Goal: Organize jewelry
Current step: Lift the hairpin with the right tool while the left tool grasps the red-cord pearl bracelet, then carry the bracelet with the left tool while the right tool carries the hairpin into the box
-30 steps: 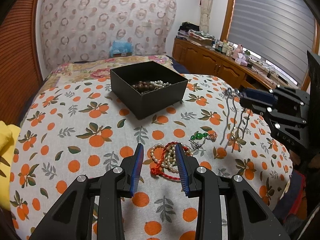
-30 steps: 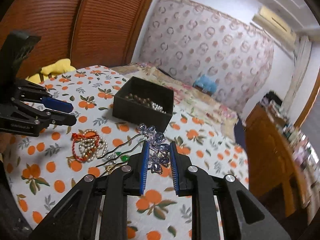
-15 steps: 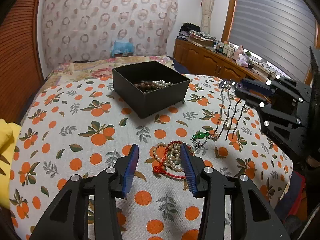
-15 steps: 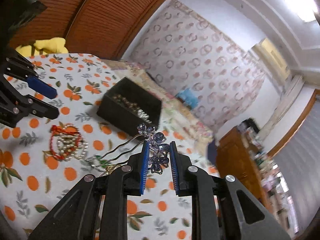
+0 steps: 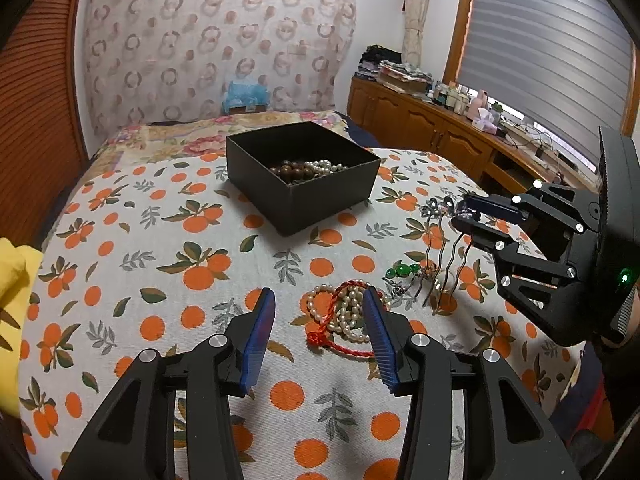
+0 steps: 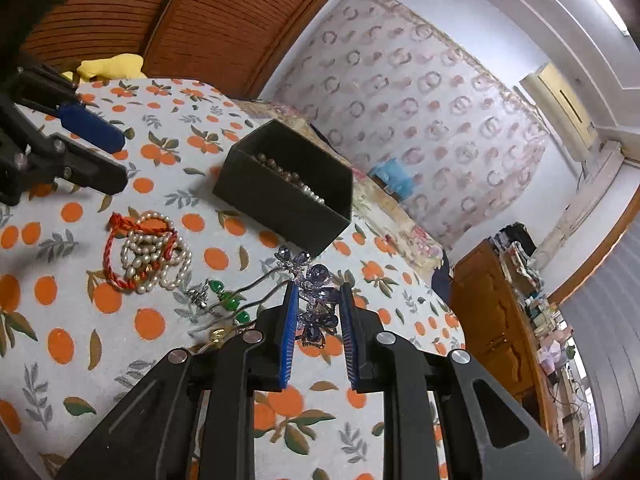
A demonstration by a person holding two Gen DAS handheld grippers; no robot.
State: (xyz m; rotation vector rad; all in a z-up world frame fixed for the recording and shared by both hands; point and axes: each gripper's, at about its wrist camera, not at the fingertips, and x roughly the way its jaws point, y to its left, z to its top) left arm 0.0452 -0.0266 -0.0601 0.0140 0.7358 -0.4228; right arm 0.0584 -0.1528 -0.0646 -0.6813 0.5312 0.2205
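A black open box holds brown beads and pearls and sits on the orange-print cloth. My right gripper is shut on a blue jewelled hair comb, lifted right of the box with its prongs hanging down. My left gripper is open and empty, just above a pearl strand with red cord. A green bead piece lies beside the pearls.
The cloth-covered table ends at a rounded edge near the right gripper. A yellow cloth lies at the left edge. A wooden cabinet with clutter stands at the back right, under a window blind.
The right gripper has lifted the hair comb higher and tilted, prongs now clear of the cloth. The left gripper has pulled back a little and its jaws have widened.
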